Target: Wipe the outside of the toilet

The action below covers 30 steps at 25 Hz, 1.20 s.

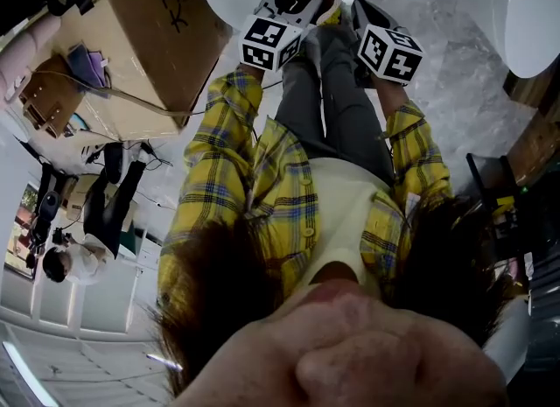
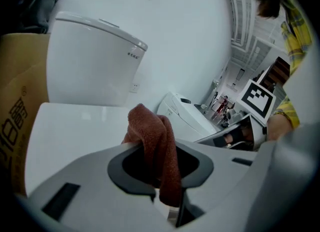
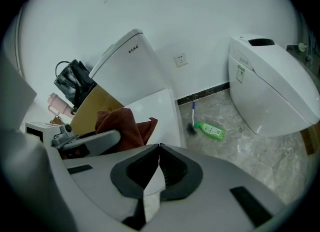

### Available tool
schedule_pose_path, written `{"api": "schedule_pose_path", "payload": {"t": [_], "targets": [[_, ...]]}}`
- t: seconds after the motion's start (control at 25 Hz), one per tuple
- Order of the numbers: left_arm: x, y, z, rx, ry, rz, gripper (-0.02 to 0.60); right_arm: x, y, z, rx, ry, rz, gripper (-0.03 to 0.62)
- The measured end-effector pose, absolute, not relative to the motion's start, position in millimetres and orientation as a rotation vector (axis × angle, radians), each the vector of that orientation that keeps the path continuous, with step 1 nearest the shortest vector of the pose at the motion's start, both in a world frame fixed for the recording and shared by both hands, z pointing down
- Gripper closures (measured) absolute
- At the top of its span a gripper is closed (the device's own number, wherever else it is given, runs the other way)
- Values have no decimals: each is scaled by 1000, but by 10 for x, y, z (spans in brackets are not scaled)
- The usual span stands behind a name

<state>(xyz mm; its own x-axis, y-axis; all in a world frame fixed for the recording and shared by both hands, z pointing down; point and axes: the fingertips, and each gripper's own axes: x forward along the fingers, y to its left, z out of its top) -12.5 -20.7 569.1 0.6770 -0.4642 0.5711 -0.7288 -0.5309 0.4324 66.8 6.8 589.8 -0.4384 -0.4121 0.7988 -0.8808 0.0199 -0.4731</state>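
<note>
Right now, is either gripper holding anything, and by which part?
The left gripper is shut on the reddish-brown cloth, pinching a bunched fold, with the rest bulging past the jaws. The right gripper is shut and empty.

A green bottle [image 3: 210,131] is seen lying on its side on the grey marbled floor [image 3: 260,158], at about 4 o'clock in the right gripper view. A brush with a blue handle [image 3: 193,118] is laid just beside it, at its 9 o'clock, dark head nearest the bottle. A wall socket [image 3: 180,59] is set in the white wall at 1 o'clock. A cardboard box [image 3: 92,107] is found at 9 o'clock (dark print is carried on its side), with a black bag [image 3: 73,83] at its upper edge and something pink [image 3: 57,105] beside it. In the head view, a bystander [image 1: 74,261] in a white top is seen at 8 o'clock.
</note>
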Motion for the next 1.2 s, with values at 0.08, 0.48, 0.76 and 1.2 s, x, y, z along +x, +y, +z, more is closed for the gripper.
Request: {"api": "schedule_pose_path", "payload": {"t": [0.08, 0.48, 0.76, 1.2], "targets": [[-288, -202, 5640, 2219, -958, 516, 483, 611, 72, 5884, 1297, -1872, 1401, 568], [-1296, -29, 5555, 2097, -1263, 536, 483, 331, 99, 5824, 1210, -1920, 1349, 568], [-1983, 212, 5630, 1959, -1430, 568, 483, 162, 182, 5834, 1148, -1935, 1328, 568], [-2400, 409, 5936, 1876, -1538, 698, 483, -8, 266, 5842, 1107, -1941, 1324, 568]]}}
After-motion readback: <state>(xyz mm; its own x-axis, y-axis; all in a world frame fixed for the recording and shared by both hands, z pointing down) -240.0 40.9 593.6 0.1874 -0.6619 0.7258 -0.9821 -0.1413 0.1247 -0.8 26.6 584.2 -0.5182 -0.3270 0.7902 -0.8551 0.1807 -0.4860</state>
